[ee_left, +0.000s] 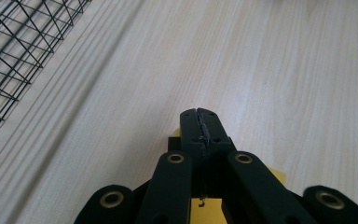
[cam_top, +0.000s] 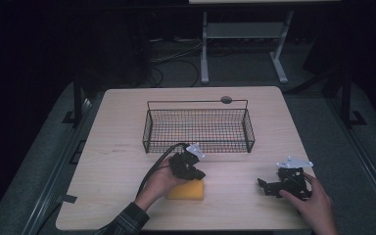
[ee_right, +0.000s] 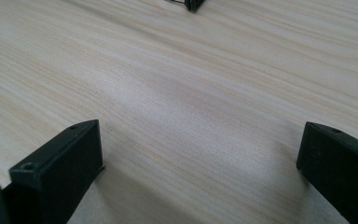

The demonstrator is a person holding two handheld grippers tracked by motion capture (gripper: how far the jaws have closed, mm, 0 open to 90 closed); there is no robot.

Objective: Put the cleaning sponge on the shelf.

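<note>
The left hand-held gripper (ee_left: 200,114), jaws together, hides most of the yellow sponge (cam_top: 188,191) at lower centre; the right hand-held gripper (ee_right: 200,158) stands apart.

Light wooden table (cam_top: 127,196): black wire basket (cam_top: 198,128) toward far edge, yellow sponge (cam_top: 187,190) near front edge, well apart from basket.

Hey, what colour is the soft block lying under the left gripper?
Yellow. The rectangular foam sponge block shows best in the high view, just below the left gripper.

Left gripper (cam_top: 196,171) low, fingers (ee_left: 199,126) pressed together; right gripper (cam_top: 263,185) level, fingers (ee_right: 56,172) wide apart.
</note>
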